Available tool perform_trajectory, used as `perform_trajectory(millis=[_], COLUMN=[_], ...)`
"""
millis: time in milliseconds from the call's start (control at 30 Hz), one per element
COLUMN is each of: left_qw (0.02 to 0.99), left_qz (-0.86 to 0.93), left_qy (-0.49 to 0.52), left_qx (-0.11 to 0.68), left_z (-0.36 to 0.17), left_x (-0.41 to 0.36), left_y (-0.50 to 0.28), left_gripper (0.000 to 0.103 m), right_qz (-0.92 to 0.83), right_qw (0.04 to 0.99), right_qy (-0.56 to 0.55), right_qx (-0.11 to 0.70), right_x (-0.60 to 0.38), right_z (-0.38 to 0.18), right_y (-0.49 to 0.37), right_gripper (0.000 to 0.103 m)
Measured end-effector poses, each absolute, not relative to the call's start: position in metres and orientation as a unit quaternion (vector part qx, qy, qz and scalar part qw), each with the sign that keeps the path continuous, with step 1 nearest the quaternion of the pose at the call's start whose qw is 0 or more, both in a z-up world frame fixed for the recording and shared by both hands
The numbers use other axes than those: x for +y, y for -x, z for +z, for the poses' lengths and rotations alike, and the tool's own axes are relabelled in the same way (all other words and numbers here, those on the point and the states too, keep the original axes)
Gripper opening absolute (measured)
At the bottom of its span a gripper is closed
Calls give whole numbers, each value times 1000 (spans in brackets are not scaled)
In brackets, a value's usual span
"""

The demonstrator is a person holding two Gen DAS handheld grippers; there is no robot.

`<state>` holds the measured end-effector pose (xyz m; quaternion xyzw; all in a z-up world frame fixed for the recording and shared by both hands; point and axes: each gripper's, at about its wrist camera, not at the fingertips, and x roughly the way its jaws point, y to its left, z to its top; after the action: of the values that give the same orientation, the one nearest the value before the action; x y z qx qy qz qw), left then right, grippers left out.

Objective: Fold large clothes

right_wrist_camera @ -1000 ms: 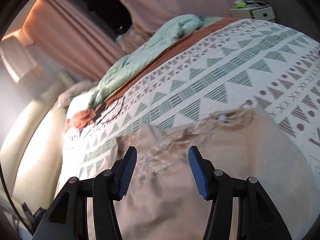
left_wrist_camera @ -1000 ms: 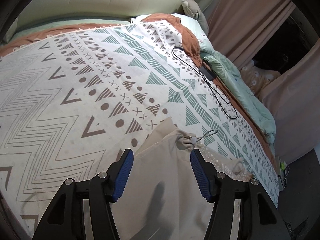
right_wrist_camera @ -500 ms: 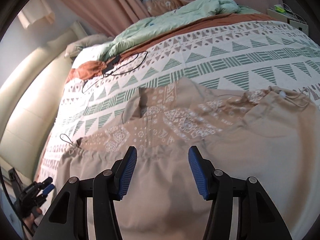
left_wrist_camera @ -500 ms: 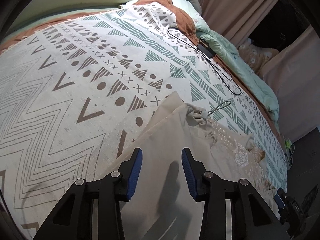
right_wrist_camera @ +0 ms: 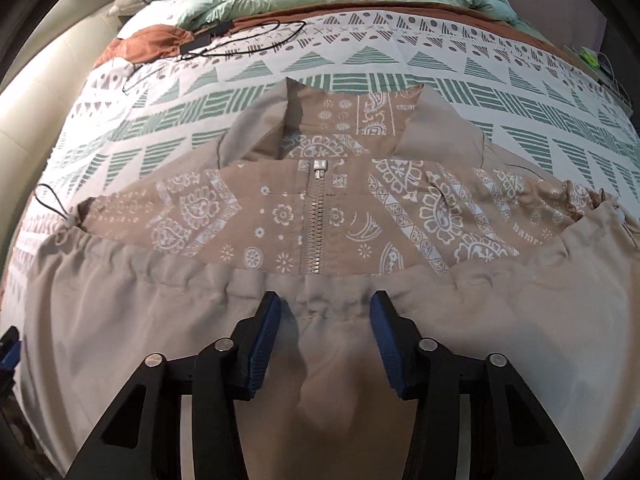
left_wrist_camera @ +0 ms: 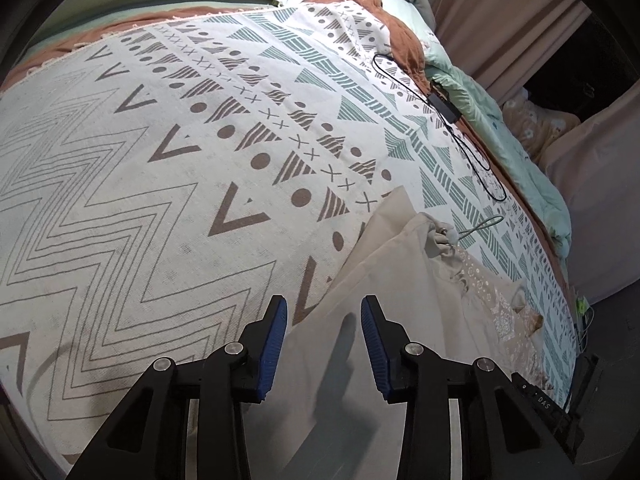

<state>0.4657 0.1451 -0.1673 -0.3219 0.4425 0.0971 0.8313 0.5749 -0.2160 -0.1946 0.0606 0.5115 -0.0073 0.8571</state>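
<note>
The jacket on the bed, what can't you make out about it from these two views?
- Jacket lower part: right wrist view, cut off by the bottom edge and the right gripper.
- Small white lettering on the patterned lining: too small to read.
- Jacket's far side: left wrist view, cut off behind the left gripper.

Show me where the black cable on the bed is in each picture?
Left wrist: black cable lies upper right, near the green quilt.
Right wrist: black cable lies upper left, beyond the jacket.
Shared landmark: the orange blanket beside it.
</note>
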Motion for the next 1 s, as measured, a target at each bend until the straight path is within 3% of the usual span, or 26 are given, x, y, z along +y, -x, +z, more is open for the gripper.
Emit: perform_trajectory(millis=[100,133,233,567,1000], left_qw=[828,828,829,825,835], left_qz=[103,107,120,134,112], left_qy=[325,324,324,331,305], left_qx=[446,445,441,438,445], left_z=[-171,-171,-170,-173,-163], left_x=[153,155,163,173,155], left_y=[-459,-456,-447,-442,-459], left_gripper=[40,40,40,40,40], right_qz=[-5,-2,1,-3,-5], right_qw=[861,863,870,901,883], right_qy=[-32,-29,-47,-65,-105], right_qx=[507,505,490,428,457], right_x=[-209,-208,-213,-222,-240], right_z=[-192,-191,-184,-145,-188], right_y=[-578,-578,-575,-580,-619], right_gripper=[27,15,5,4,3])
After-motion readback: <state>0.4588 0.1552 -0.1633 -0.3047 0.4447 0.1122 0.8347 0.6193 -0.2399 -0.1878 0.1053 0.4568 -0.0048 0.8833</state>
